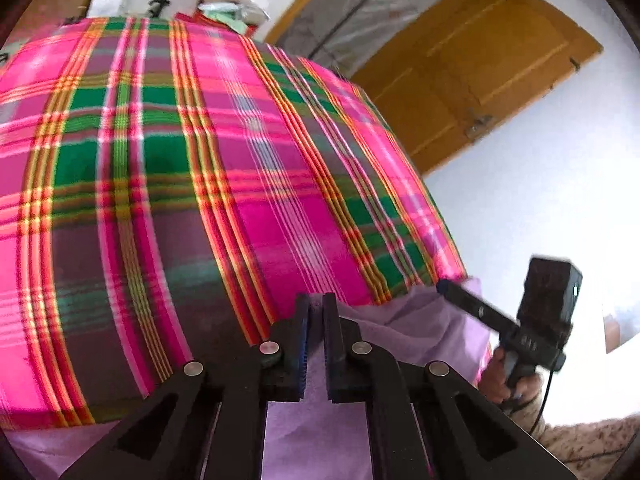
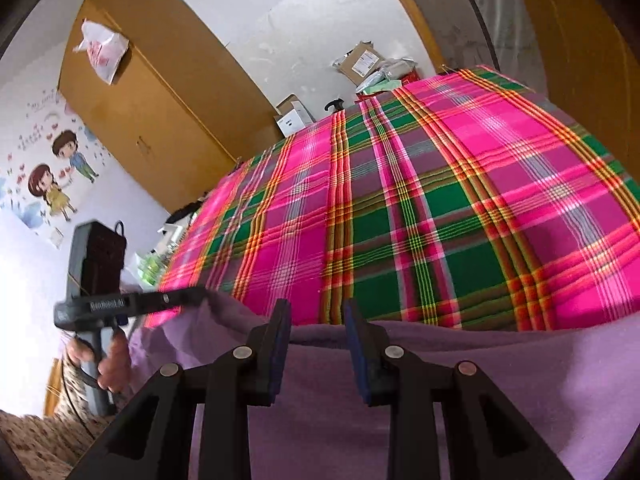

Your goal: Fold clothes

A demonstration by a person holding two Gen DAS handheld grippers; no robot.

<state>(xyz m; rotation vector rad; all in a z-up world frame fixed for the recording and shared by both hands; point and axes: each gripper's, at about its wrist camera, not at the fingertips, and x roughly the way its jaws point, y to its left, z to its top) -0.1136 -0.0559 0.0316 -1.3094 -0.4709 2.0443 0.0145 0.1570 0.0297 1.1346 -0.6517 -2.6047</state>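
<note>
While both black two-finger grippers sit at the near edge of the bed, the soft lilac fleece garment (image 1: 420,328) lies along that edge on top of the pink, green and orange plaid bedspread (image 1: 208,168).

Left gripper (image 1: 316,308): jaws nearly together, blue pads almost touching, a thin strip of lilac cloth showing in the slit. Looks clamped on the garment's edge. In the right wrist view its tip meets a raised corner of the fleece (image 2: 224,312), and a hand (image 2: 108,360) holds its grip.

Right gripper (image 2: 316,312): jaws stand apart, clear gap between the blue pads, fleece and plaid visible through it. Released, gripping nothing. From the left wrist view its finger tip touches the far lilac corner, but whether it is pinching there can't be told from that angle.

Garment is rumpled, a fold ridge running between the two tools.

Background: brown wooden wardrobe (image 2: 152,92), cardboard boxes (image 2: 360,60) past the bed's far end, cartoon wall sticker (image 2: 52,176).
</note>
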